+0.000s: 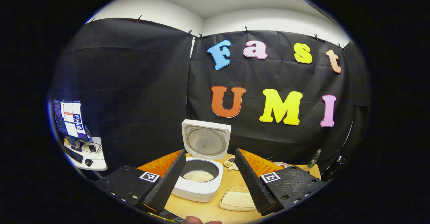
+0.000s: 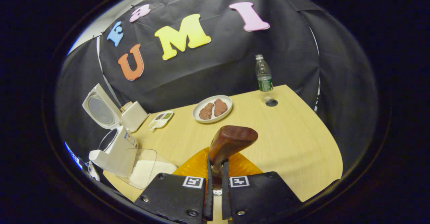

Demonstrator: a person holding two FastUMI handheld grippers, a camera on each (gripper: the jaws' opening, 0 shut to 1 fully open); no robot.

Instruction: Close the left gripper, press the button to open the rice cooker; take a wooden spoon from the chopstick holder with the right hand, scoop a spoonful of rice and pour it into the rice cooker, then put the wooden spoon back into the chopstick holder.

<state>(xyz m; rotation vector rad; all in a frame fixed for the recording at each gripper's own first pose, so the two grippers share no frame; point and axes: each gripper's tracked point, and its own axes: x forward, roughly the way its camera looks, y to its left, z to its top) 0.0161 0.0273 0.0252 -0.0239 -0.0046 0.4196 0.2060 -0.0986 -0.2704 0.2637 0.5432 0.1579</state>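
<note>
The white rice cooker stands with its lid swung up, and rice lies in its dark inner pot. My left gripper hangs open in front of it, nothing between the fingers. A clear container of raw rice rests on the table just right of the cooker. In the right gripper view my right gripper is shut on the handle of the wooden spoon, whose brown bowl sticks up above the fingers. The cooker and the rice container lie off to its left.
On the wooden table are a white plate with two brown pieces, a small divided dish, a white box behind the cooker and a plastic bottle at the back. A side desk with a monitor stands far left.
</note>
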